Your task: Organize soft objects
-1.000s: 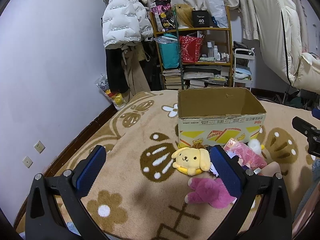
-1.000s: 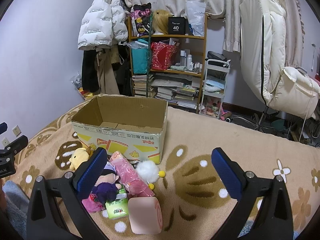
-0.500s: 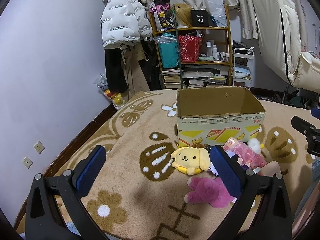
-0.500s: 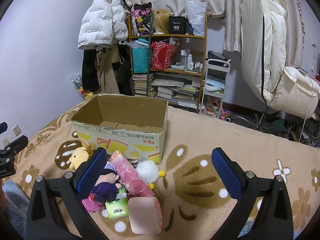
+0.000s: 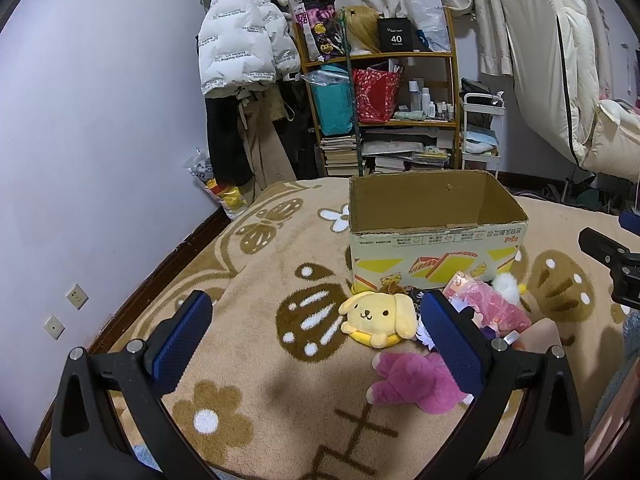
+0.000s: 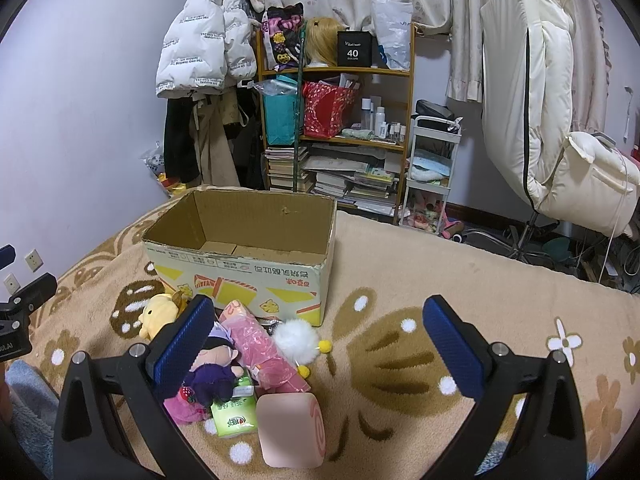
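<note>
While both grippers, left (image 5: 316,332) and right (image 6: 320,334), hover with fingers spread and empty, the plush toys (image 6: 208,364), yellow, pink, purple, white, lie heaped on the blanket (image 6: 400,272) against the box (image 6: 240,276).

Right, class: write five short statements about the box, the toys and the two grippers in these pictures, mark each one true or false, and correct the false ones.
1. The cardboard box is open at the top and holds no toys. True.
2. The yellow dog plush lies inside the box. False: it lies on the blanket in front of the box.
3. The left gripper is shut on the magenta plush. False: its jaws stand wide apart and hold nothing.
4. The right gripper is open and empty. True.
5. The white pompom sits on the wooden shelf. False: it lies on the blanket beside the pink packet.
</note>
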### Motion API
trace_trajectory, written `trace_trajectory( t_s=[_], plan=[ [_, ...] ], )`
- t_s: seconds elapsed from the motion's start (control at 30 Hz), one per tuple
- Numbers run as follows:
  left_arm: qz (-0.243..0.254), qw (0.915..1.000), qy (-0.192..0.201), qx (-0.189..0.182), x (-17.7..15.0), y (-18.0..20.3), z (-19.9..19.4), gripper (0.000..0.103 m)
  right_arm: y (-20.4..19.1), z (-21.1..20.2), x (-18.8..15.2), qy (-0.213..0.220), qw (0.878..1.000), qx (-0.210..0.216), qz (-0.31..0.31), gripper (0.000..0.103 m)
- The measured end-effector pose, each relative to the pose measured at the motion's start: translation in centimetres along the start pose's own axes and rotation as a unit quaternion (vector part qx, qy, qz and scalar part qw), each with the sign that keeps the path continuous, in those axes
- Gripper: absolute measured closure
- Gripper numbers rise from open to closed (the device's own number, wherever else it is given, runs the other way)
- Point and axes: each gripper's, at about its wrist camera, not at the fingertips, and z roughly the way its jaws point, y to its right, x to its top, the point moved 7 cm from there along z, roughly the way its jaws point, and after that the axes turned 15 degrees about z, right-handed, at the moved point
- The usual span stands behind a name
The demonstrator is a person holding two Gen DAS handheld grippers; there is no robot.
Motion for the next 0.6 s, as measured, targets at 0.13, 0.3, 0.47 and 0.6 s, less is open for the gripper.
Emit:
trace_trajectory(
  t_s=[0.13,0.3,0.47,0.6],
  plan=[
    [0.0,1.0,0.0,0.0,0.0,0.0,0.0,0.0,0.0,-0.1,0.0,0.0,1.0,0.0,-0.001,0.0],
    [-0.001,1.0,-0.006,-0.008,0.0,0.1,0.2,0.0,-0.1,0.2,0.1,-0.003,1.0,0.004,0.0,0.0],
    [-0.01,0.9993,-0.025,-0.026,-0.1,0.0,1.1,0.0,-0.9,0.9,-0.9,-0.017,1.0,0.007,-0.003,0.0],
    [-0.023,0.9976,-0.047,-0.044,-0.1,0.0,2.9,0.0,-0.5,1.7,-0.9,-0.034,0.999,0.006,0.008,0.0]
  ],
)
